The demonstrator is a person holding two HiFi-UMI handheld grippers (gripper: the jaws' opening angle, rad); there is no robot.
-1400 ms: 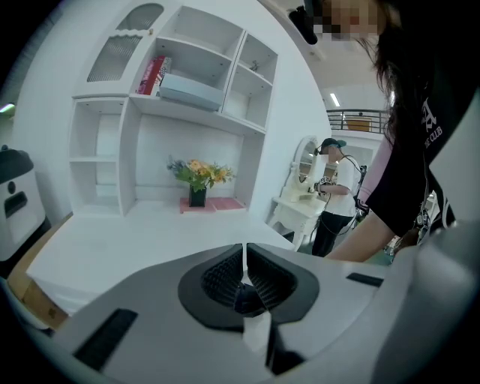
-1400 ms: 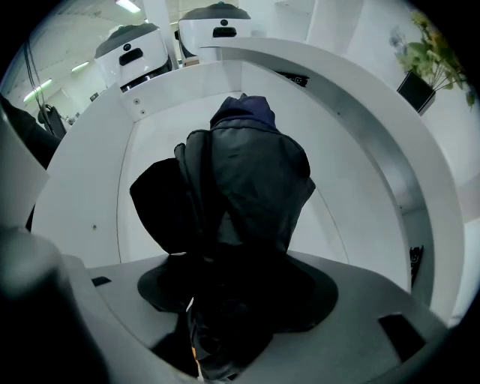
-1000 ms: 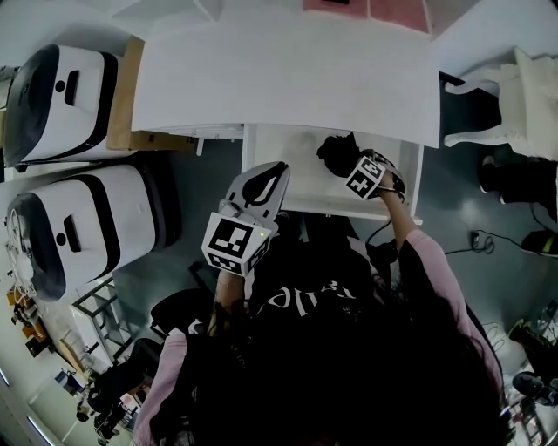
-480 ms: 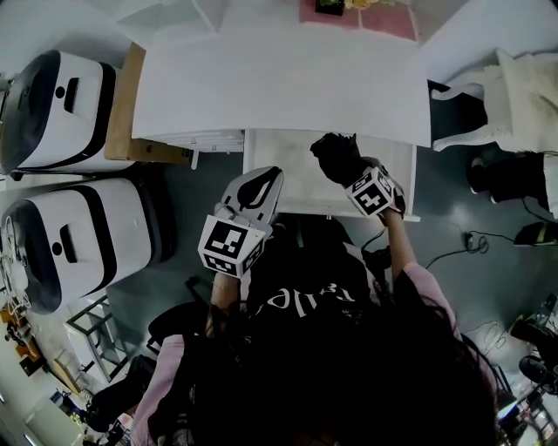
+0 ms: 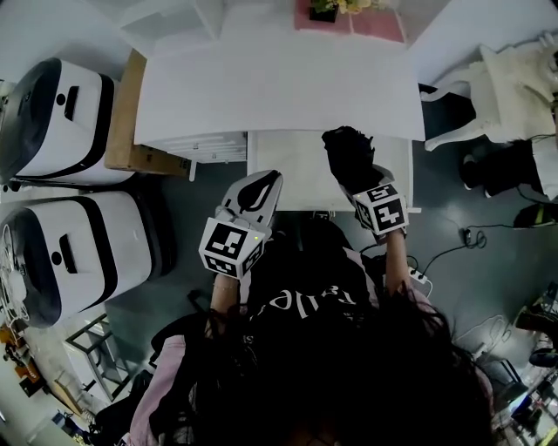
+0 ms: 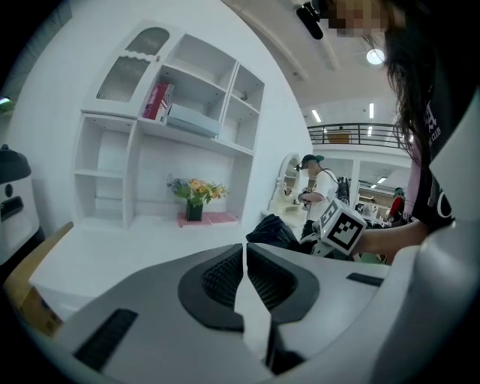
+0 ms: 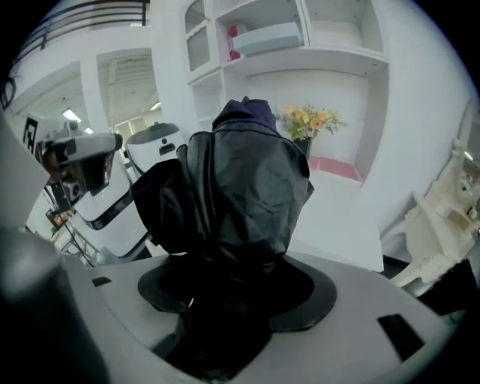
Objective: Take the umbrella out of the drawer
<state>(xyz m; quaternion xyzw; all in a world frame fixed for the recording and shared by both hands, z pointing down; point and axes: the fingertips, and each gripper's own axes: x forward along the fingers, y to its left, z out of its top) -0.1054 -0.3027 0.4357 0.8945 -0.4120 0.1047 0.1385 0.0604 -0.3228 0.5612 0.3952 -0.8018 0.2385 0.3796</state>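
Umbrella has lifted higher and nearer the desk edge than a second ago, right tongs clamped on its black fabric above the open drawer. Left tongs closed, empty. Best to keep the grip firm and clear the drawer walls.

White flat desk top in front of me: bare except a pink rectangular mat carrying a small flower pot at the far edge. White drawer open beneath.
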